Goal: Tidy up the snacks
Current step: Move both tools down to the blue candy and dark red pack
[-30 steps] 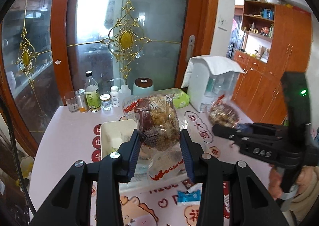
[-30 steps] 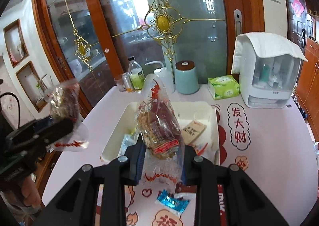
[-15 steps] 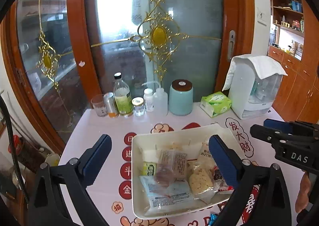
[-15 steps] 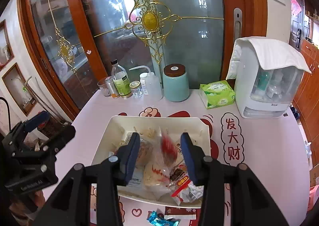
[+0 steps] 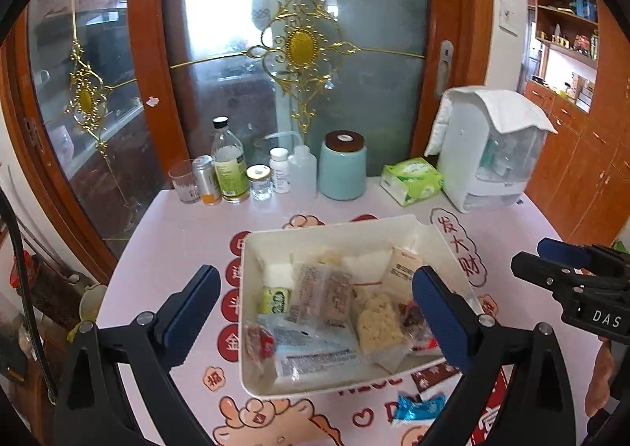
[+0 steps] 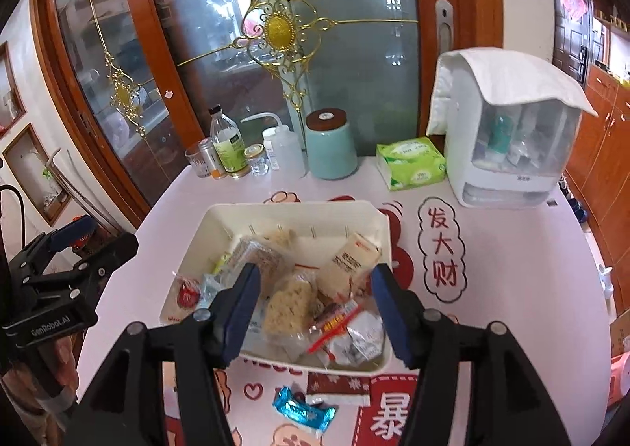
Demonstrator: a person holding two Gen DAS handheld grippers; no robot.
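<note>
A white tray (image 5: 334, 227) (image 6: 295, 205) on the pink table holds several snack packs, among them a clear bag of brown cake (image 5: 323, 296), a bag of pale crisp pieces (image 5: 378, 322) (image 6: 289, 304) and a small beige carton (image 6: 350, 261). My left gripper (image 5: 315, 276) hangs over the tray with its jaws wide open and nothing between them. My right gripper (image 6: 315, 268) hovers above the tray's near half. Its jaws are opening and the pads touch no pack. A blue candy wrapper (image 5: 417, 406) (image 6: 303, 412) and a brown sachet (image 6: 338, 391) lie in front of the tray.
Along the table's back edge stand a glass, a can, bottles (image 5: 230, 170), a teal canister (image 5: 341, 166), a green tissue pack (image 5: 413, 180) and a white cloth-covered dispenser (image 5: 492, 150). Glass doors rise behind them. The table's edge falls away at the left.
A second ago each gripper held a snack bag above the tray. Both bags now lie in the tray. The left jaws have spread wide, the right jaws are spreading, and both views have shifted.
</note>
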